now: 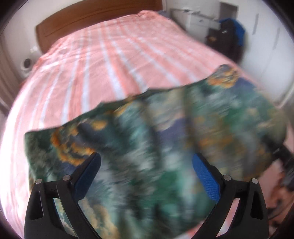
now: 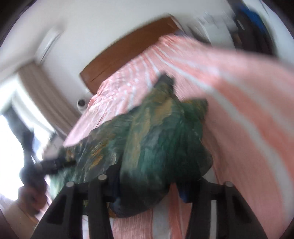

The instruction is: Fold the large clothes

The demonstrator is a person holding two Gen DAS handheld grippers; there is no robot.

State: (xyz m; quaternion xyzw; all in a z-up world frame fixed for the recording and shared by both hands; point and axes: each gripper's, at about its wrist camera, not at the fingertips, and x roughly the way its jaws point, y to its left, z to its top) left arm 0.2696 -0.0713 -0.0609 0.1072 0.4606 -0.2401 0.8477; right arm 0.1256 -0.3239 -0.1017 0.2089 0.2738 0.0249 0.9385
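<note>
A green garment with orange and blue print lies spread on the near part of a bed with a pink and white striped cover. My left gripper is open above the cloth, with blue pads wide apart and nothing between them. In the right wrist view the same garment bulges up over my right gripper and hides its fingertips. The left gripper shows there at the cloth's left edge, blurred.
A brown wooden headboard stands at the far end of the bed. A white cabinet and dark and blue clothes stand at the far right. A curtain and bright window are to the left.
</note>
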